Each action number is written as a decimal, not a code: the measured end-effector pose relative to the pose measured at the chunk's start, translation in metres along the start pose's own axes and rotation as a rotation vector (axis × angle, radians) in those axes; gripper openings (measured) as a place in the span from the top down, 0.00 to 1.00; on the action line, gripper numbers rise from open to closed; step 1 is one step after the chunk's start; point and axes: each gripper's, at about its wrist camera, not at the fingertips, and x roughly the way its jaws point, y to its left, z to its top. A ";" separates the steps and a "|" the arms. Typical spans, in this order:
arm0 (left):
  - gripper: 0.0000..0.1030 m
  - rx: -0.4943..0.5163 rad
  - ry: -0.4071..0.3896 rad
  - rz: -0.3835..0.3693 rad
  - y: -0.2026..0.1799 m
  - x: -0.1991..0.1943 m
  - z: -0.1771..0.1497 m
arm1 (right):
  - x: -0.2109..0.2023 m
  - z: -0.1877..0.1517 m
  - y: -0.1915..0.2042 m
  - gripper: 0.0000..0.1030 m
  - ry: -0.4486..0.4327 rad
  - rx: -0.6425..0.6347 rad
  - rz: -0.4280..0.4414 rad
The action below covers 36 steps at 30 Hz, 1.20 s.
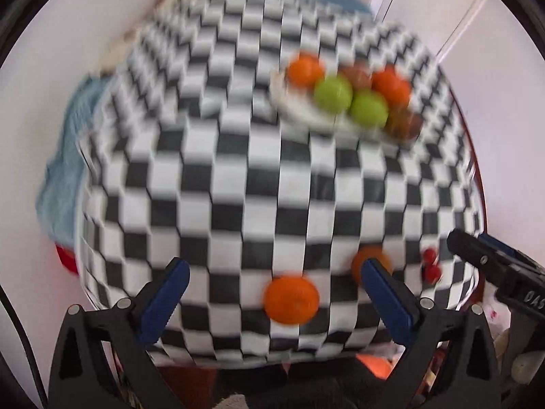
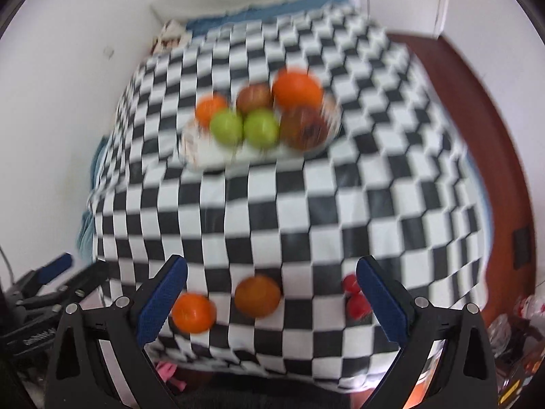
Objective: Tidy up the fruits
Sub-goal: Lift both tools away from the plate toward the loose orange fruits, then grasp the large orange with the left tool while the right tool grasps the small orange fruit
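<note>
Both tools hang with their jaws apart and empty over a surface draped in a checkered cloth [image 2: 306, 204]; what lies beneath is not clear. The left tool [image 1: 274, 274] frames a loose orange [image 1: 292, 300], and the right tool [image 2: 271, 272] frames a duller second orange [image 2: 258, 296]. Two small red fruits [image 2: 354, 294] lie just beside its right finger. The white plate [image 2: 218, 156] at the far side already carries oranges, green apples and brownish fruit. To do the pickup well, each tool should likely centre on its orange, close gently, then set it on the plate's bare part. Motion blur smears everything; the red fruits' kind cannot be told, and the left tool's right finger hides part of the second orange.
</note>
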 end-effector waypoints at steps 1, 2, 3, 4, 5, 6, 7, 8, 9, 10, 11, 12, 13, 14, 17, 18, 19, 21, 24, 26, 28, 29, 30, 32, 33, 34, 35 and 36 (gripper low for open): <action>0.00 -0.009 0.041 0.002 0.000 0.014 -0.005 | 0.010 -0.003 -0.002 0.02 0.027 0.004 0.014; 0.00 -0.013 0.086 0.002 0.000 0.029 -0.009 | 0.024 -0.008 -0.007 0.02 0.064 0.020 0.042; 0.00 -0.014 0.114 -0.002 -0.001 0.040 -0.012 | 0.033 -0.010 -0.009 0.02 0.087 0.027 0.047; 0.00 -0.010 0.150 -0.009 -0.004 0.055 -0.015 | 0.040 -0.012 -0.011 0.02 0.104 0.029 0.048; 0.00 -0.009 0.183 -0.020 -0.006 0.068 -0.019 | 0.050 -0.015 -0.013 0.05 0.123 0.034 0.058; 0.00 -0.019 0.220 -0.028 -0.007 0.082 -0.022 | 0.056 -0.017 -0.015 0.08 0.135 0.043 0.063; 0.01 -0.040 0.249 -0.053 -0.008 0.094 -0.024 | 0.061 -0.019 -0.017 0.09 0.149 0.051 0.068; 0.03 -0.056 0.263 -0.069 -0.007 0.104 -0.027 | 0.067 -0.021 -0.019 0.12 0.165 0.058 0.074; 0.16 -0.065 0.269 -0.072 -0.008 0.111 -0.029 | 0.071 -0.022 -0.020 0.13 0.172 0.061 0.076; 0.40 -0.068 0.271 -0.074 -0.008 0.115 -0.031 | 0.073 -0.023 -0.021 0.14 0.177 0.060 0.076; 0.39 -0.065 0.274 -0.063 -0.009 0.119 -0.033 | 0.076 -0.024 -0.021 0.14 0.181 0.058 0.075; 0.39 -0.068 0.264 -0.069 -0.008 0.118 -0.034 | 0.077 -0.025 -0.021 0.14 0.182 0.061 0.077; 0.39 -0.064 0.257 -0.073 -0.008 0.117 -0.035 | 0.079 -0.024 -0.020 0.14 0.188 0.060 0.086; 0.39 -0.059 0.251 -0.065 -0.007 0.113 -0.036 | 0.082 -0.024 -0.019 0.15 0.193 0.061 0.098; 0.39 -0.070 0.223 -0.028 0.005 0.104 -0.034 | 0.091 -0.018 -0.012 0.22 0.214 0.049 0.108; 0.39 -0.080 0.214 -0.019 0.010 0.101 -0.032 | 0.096 -0.018 -0.009 0.23 0.224 0.047 0.112; 0.39 -0.090 0.204 -0.010 0.016 0.099 -0.030 | 0.101 -0.018 -0.006 0.23 0.238 0.043 0.117; 0.39 -0.107 0.198 0.001 0.025 0.099 -0.026 | 0.115 -0.018 0.000 0.29 0.263 0.033 0.116; 0.39 -0.115 0.209 -0.006 0.028 0.102 -0.025 | 0.136 -0.021 0.008 0.34 0.313 0.003 0.085; 0.39 -0.103 0.207 0.006 0.025 0.103 -0.027 | 0.147 -0.024 0.012 0.42 0.323 -0.029 0.057; 0.39 -0.103 0.203 0.007 0.026 0.103 -0.029 | 0.147 -0.025 0.011 0.42 0.309 -0.027 0.058; 0.39 -0.104 0.202 0.006 0.027 0.101 -0.029 | 0.146 -0.025 0.012 0.42 0.304 -0.034 0.059; 0.39 -0.100 0.204 0.006 0.026 0.100 -0.029 | 0.145 -0.026 0.011 0.43 0.301 -0.031 0.063; 0.39 -0.089 0.204 0.004 0.020 0.099 -0.026 | 0.143 -0.027 0.010 0.43 0.292 -0.025 0.071; 0.39 -0.076 0.204 0.002 0.016 0.097 -0.024 | 0.141 -0.028 0.009 0.43 0.289 -0.023 0.074; 0.39 -0.072 0.201 -0.001 0.018 0.099 -0.014 | 0.140 -0.028 0.008 0.43 0.287 -0.021 0.076; 0.39 -0.067 0.197 -0.007 0.016 0.096 -0.010 | 0.137 -0.028 0.008 0.43 0.280 -0.023 0.078; 0.39 -0.062 0.193 -0.012 0.012 0.092 -0.006 | 0.134 -0.027 0.008 0.43 0.269 -0.025 0.080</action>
